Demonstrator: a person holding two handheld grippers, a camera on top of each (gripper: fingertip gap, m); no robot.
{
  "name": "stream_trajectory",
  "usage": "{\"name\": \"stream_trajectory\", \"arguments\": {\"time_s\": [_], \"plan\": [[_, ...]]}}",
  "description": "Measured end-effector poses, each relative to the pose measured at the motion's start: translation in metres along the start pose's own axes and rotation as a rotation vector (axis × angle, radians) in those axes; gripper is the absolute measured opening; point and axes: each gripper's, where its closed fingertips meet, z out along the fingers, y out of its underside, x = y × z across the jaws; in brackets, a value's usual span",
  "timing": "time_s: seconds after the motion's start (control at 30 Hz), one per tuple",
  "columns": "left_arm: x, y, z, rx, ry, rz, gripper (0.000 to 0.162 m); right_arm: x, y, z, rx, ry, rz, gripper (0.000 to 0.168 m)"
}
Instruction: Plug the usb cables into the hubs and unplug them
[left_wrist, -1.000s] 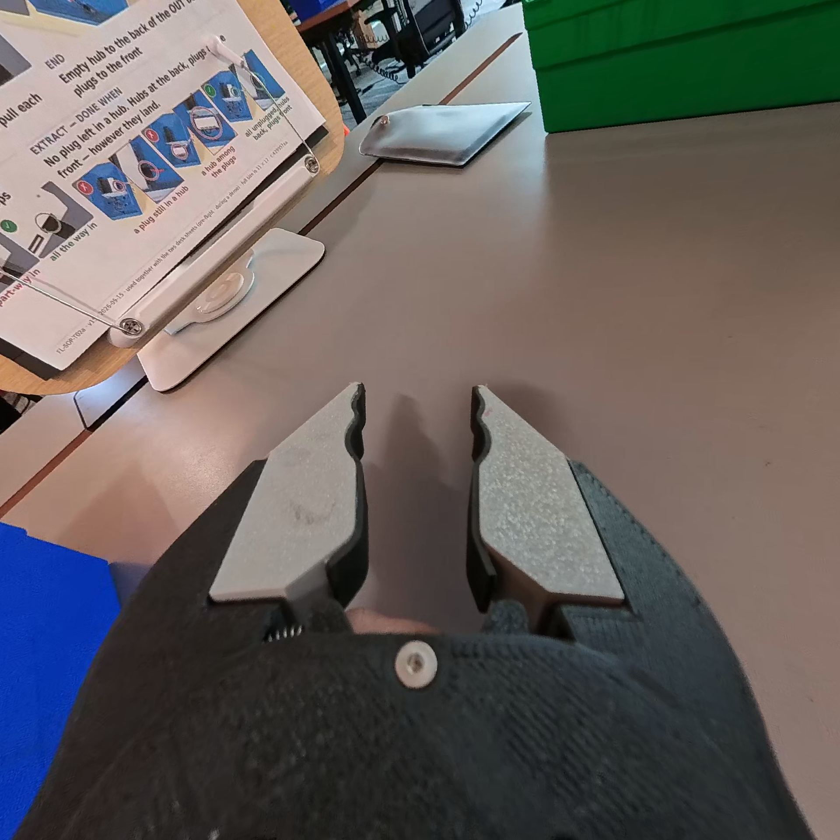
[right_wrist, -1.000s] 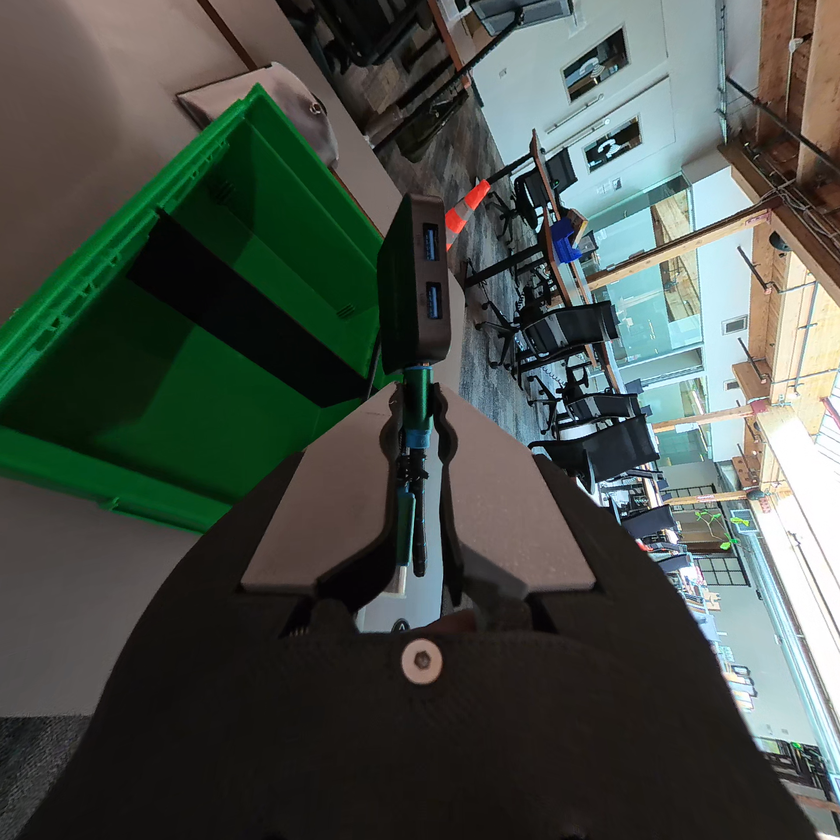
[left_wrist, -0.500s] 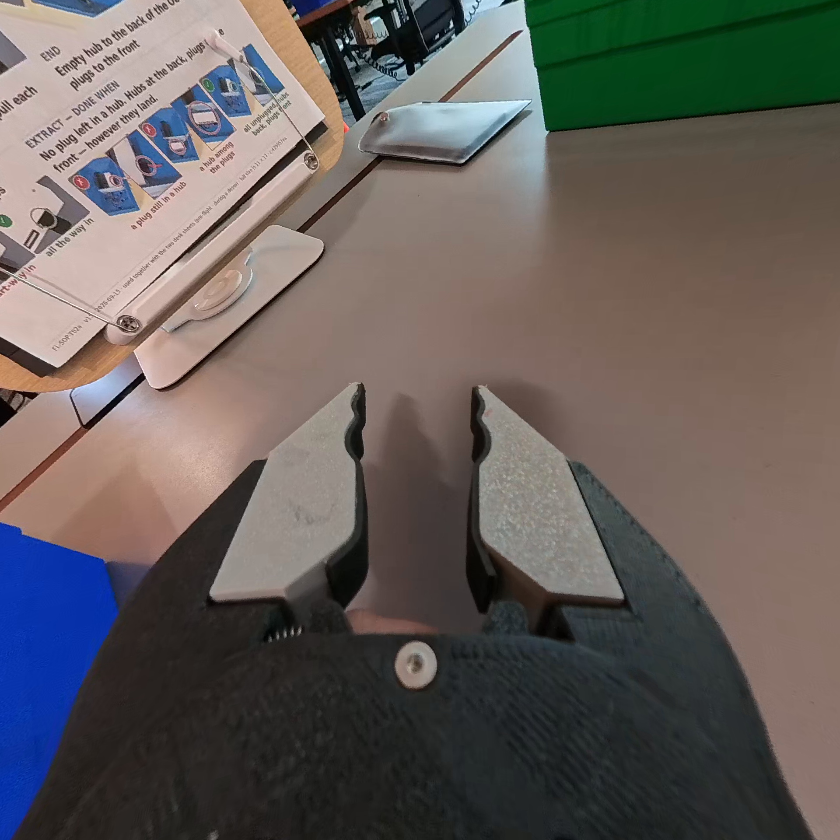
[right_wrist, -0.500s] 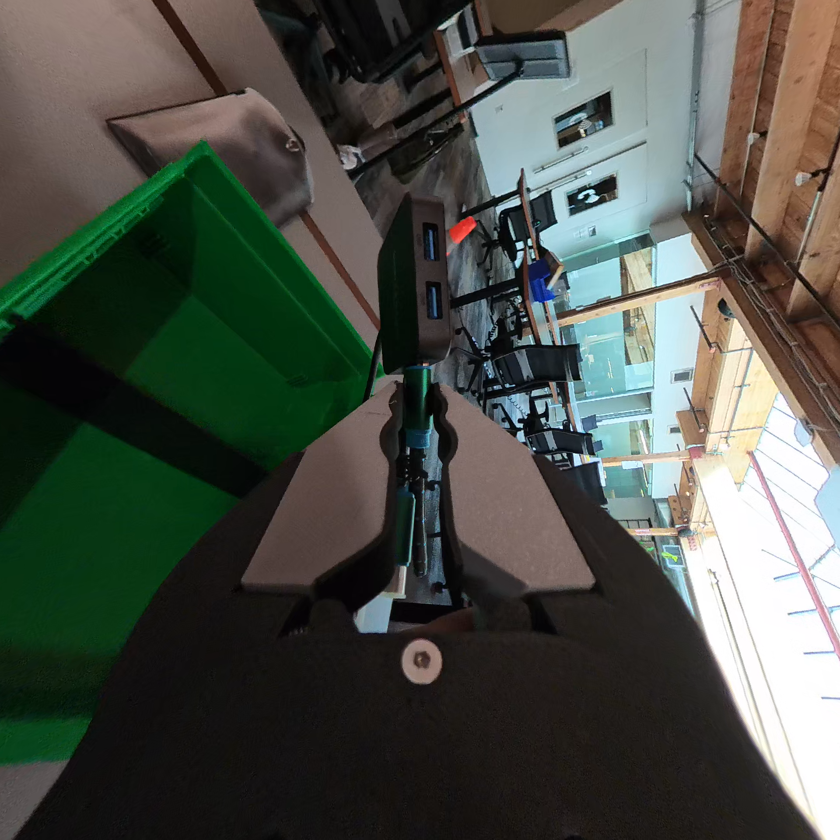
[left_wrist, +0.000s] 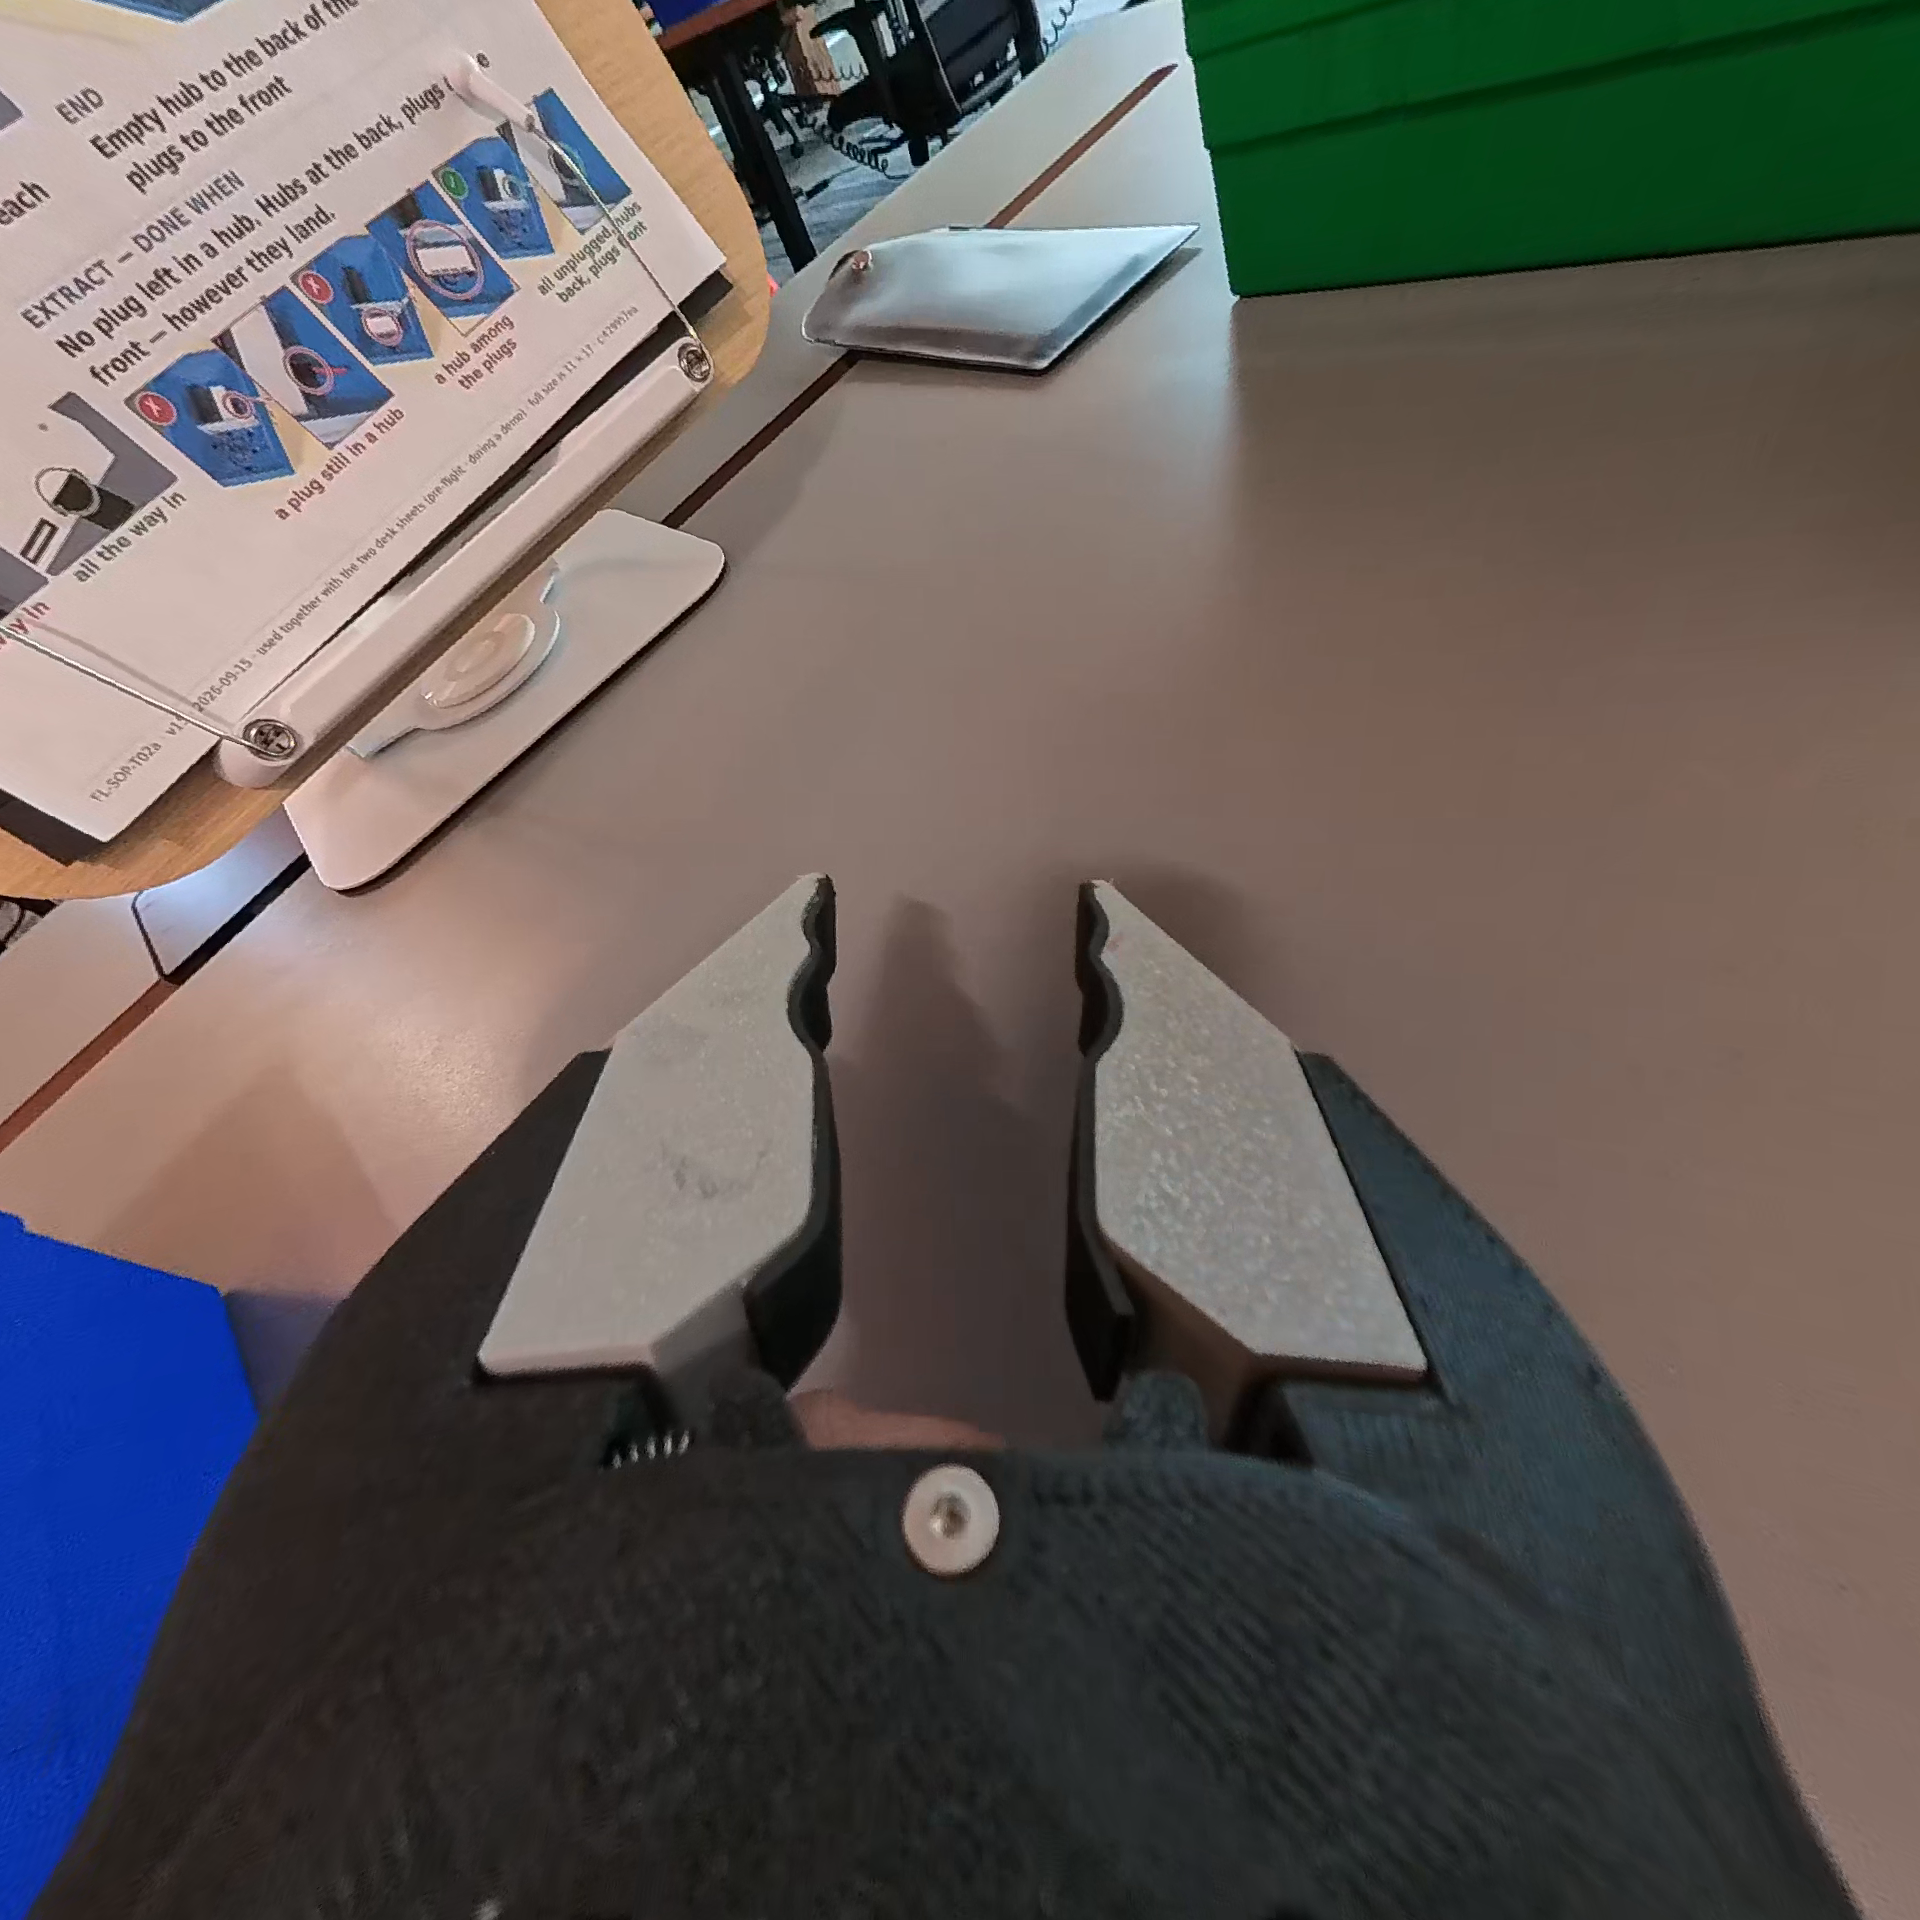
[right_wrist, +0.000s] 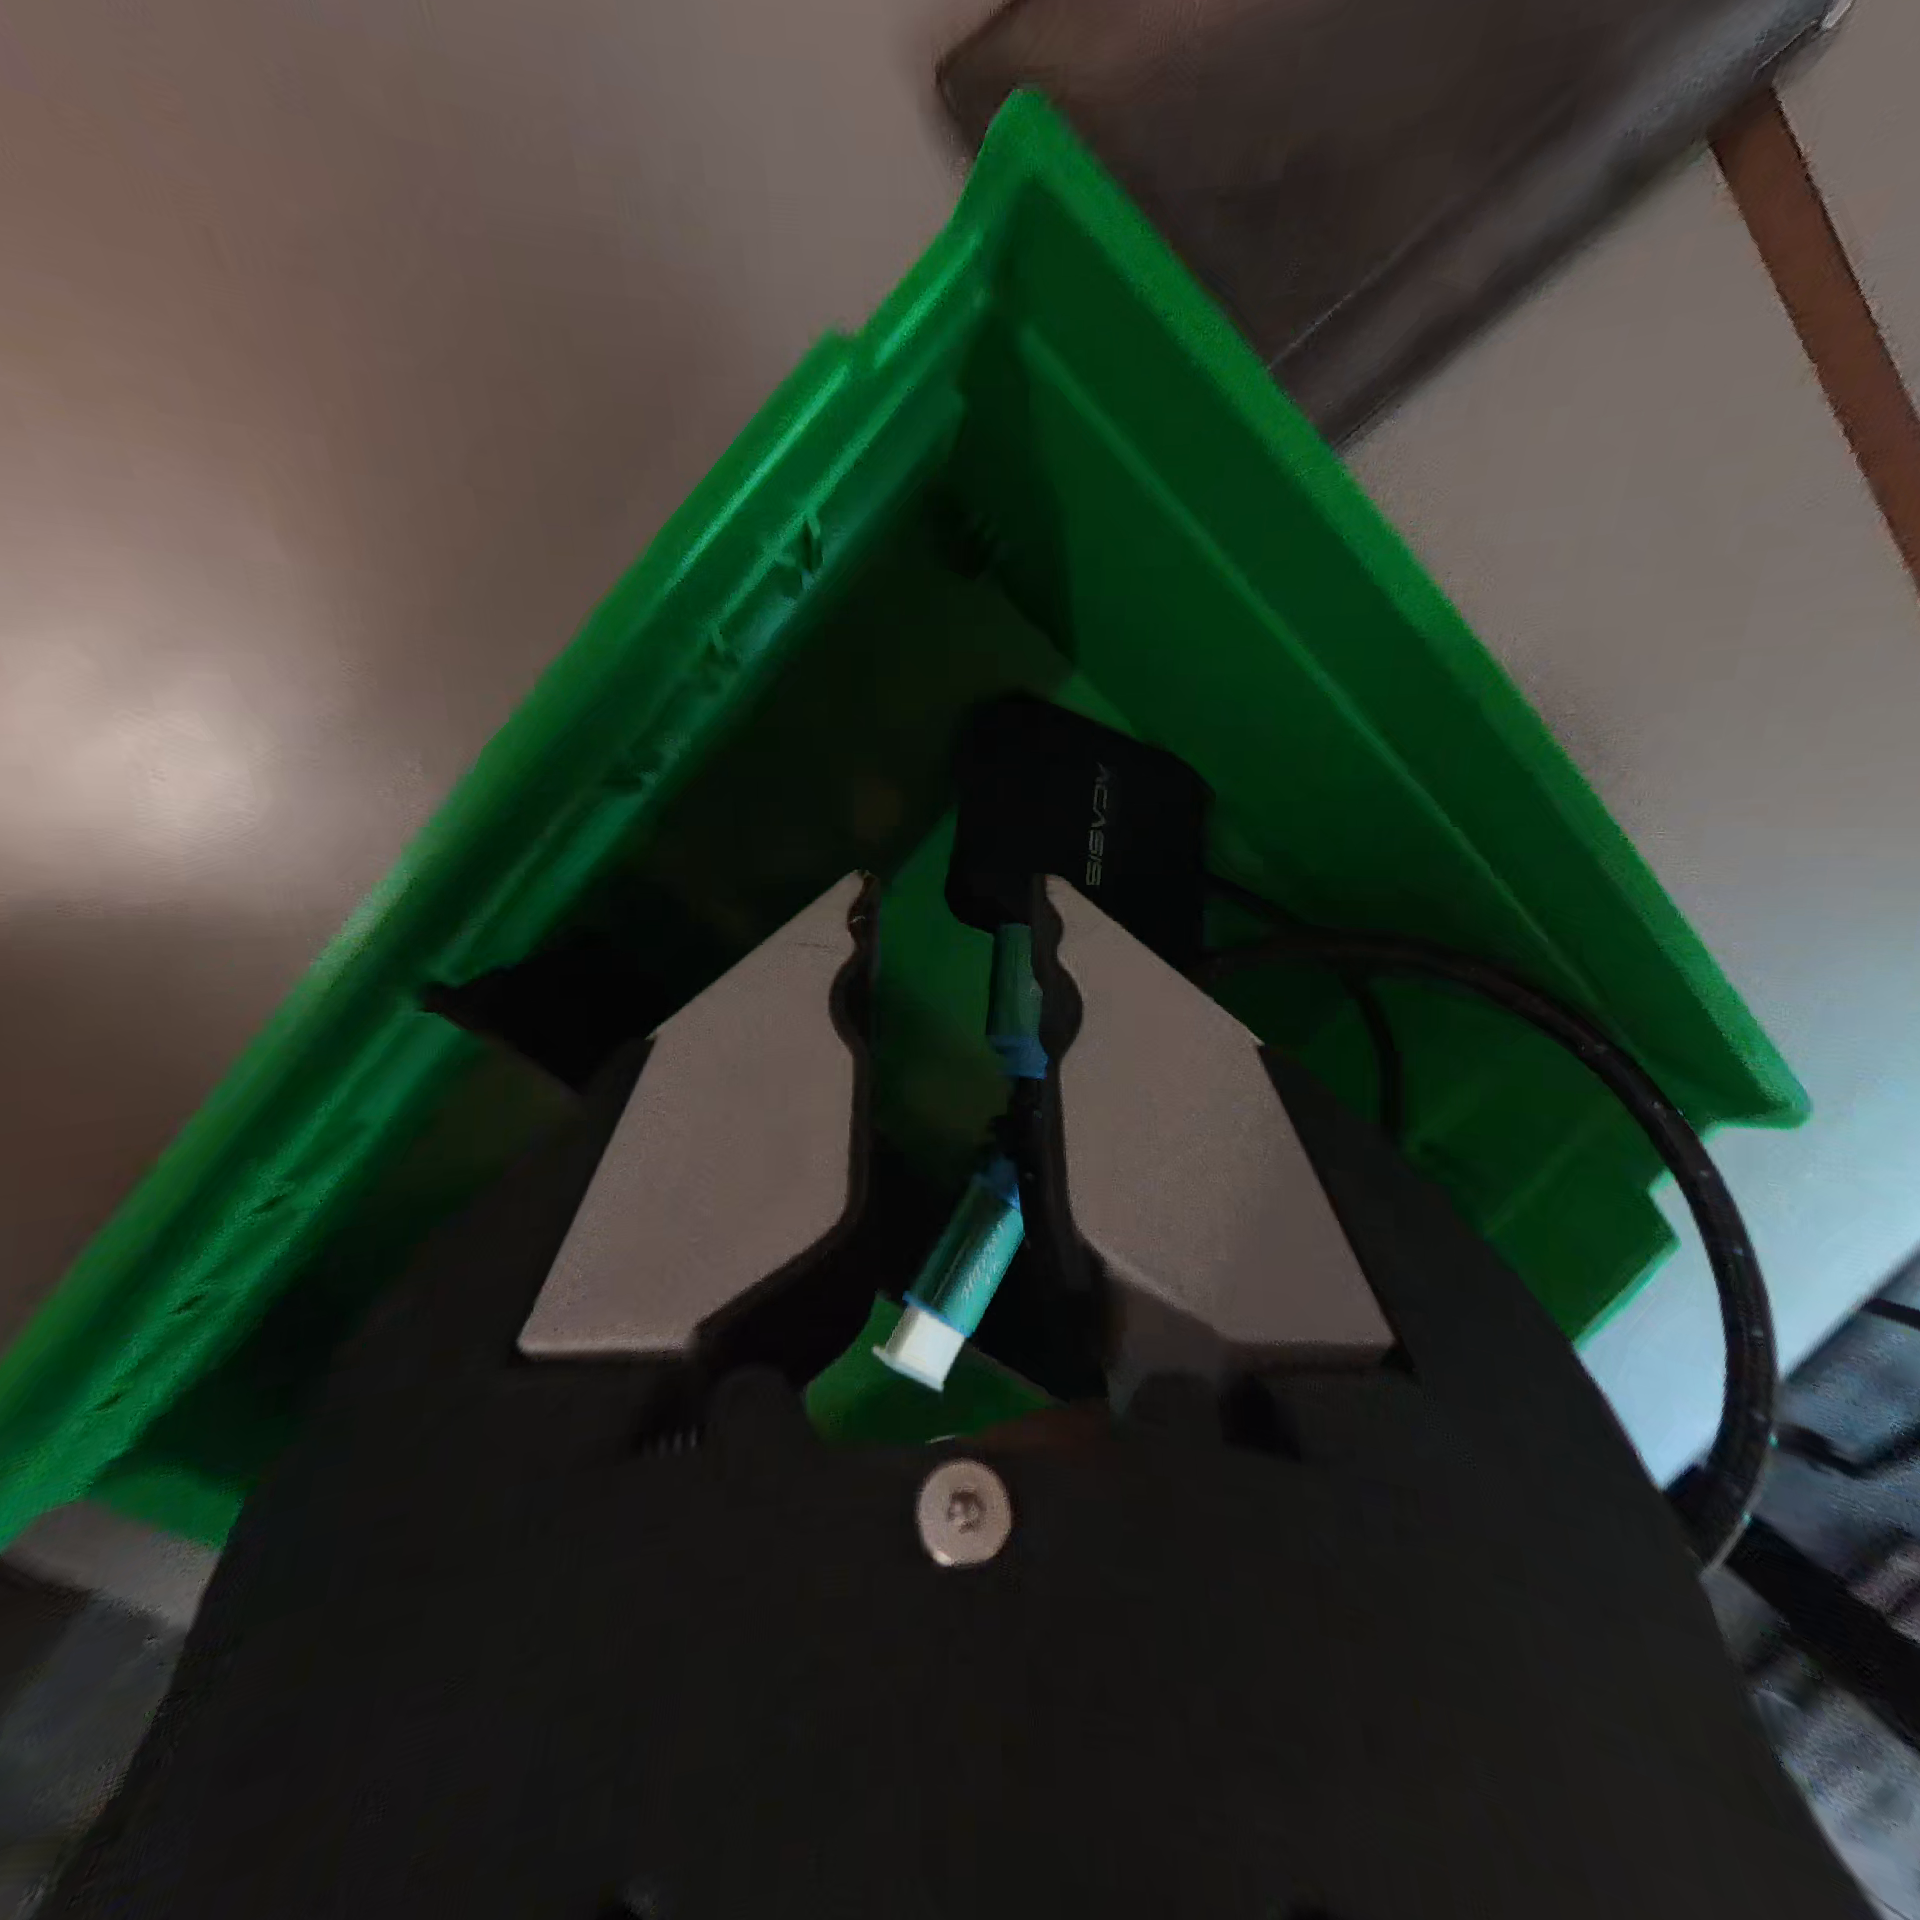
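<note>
2 grippers show, 1 per view. The left gripper hovers low over the grey-brown table, its 2 flat, speckled grey fingers spread apart with nothing between them. About it lie 1 printed instruction sheet clipped to a rounded wooden board on a white stand, 1 flat silvery pouch farther off, 1 green crate at the upper right and 1 blue block at the lower left edge.

The right gripper points down into the same green crate, a ribbed, hard plastic bin with smooth inner walls. Its jaws are parted now, wider than the thing between them. 1 dark rectangular hub lies just past the fingertips inside the crate, with 1 teal plug seated in its near end; a short lead runs back to a 2nd teal connector with a white tip between the fingers. The plug rests against the right finger only (whether it is borne by it, I cannot tell). 1 black braided cable curves from the hub out over the crate rim.

Half a second earlier these jaws were clamped on the plug with the hub held upright in the air before the room; the left gripper has barely shifted.
</note>
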Motion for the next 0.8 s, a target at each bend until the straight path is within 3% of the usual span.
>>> {"name": "stream_trajectory", "arguments": {"time_s": [0.1, 0.23, 0.4, 0.8], "plan": [[-0.002, 0.000, -0.001, 0.005, 0.003, -0.018, 0.044, 0.008, -0.016, -0.024, 0.101, -0.043, 0.092, 0.026], [-0.002, 0.000, 0.000, 0.000, 0.008, -0.024, 0.044, 0.021, -0.019, -0.042, 0.220, -0.012, 0.240, 0.001], [0.001, 0.002, 0.002, -0.017, 0.006, 0.009, 0.044, 0.015, 0.032, -0.007, -0.071, 0.044, 0.178, 0.000], [-0.004, 0.001, 0.000, -0.005, 0.004, -0.031, 0.044, 0.024, 0.015, 0.018, -0.290, 0.065, 0.142, 0.000]]}}
